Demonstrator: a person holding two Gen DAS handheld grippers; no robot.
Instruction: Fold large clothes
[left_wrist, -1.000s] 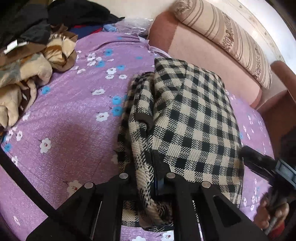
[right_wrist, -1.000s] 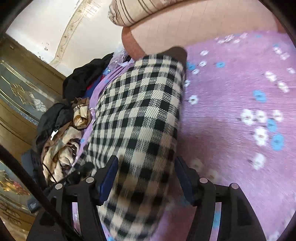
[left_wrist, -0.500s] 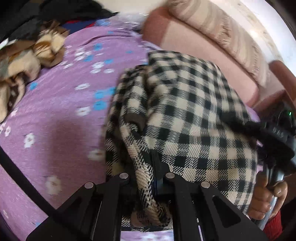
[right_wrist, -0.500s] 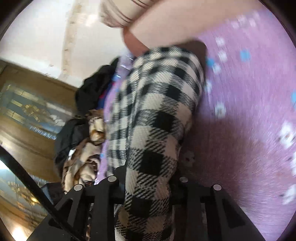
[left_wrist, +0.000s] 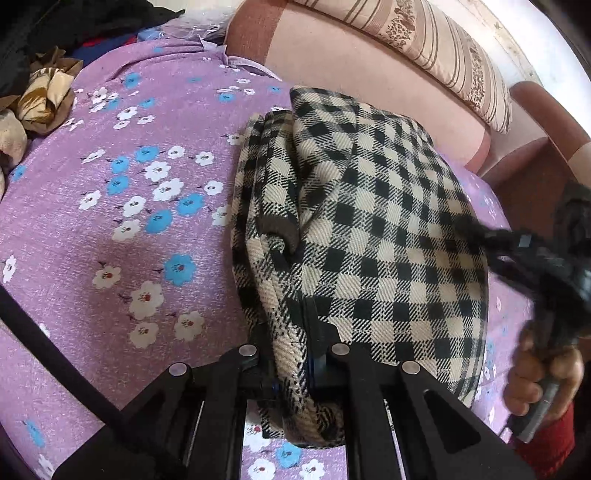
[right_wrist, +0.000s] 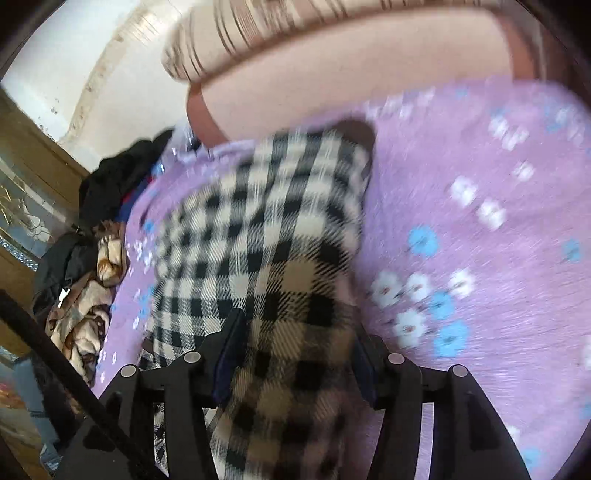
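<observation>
A black-and-cream checked garment (left_wrist: 369, 206) lies folded in a thick bundle on the purple floral sheet (left_wrist: 110, 221). My left gripper (left_wrist: 291, 332) is shut on the bundle's near left edge, with the layered cloth pinched between its fingers. In the left wrist view my right gripper (left_wrist: 517, 251) shows blurred at the bundle's right side, held by a hand (left_wrist: 543, 373). In the right wrist view the garment (right_wrist: 280, 221) runs away from my right gripper (right_wrist: 295, 332). Its jaws are opening, and the cloth's near end lies loose between them.
A pink padded backrest (left_wrist: 369, 74) with a striped cushion (left_wrist: 443, 44) borders the far side. A pile of brown, cream and black clothes (left_wrist: 37, 96) lies at the far left, also seen as a clothes pile (right_wrist: 85, 306) beside a wooden cabinet (right_wrist: 22, 166).
The right gripper closed on the garment's end half a second ago and now stands wide again, drawn back a little. The left gripper keeps its grip and has shifted sideways with the bundle.
</observation>
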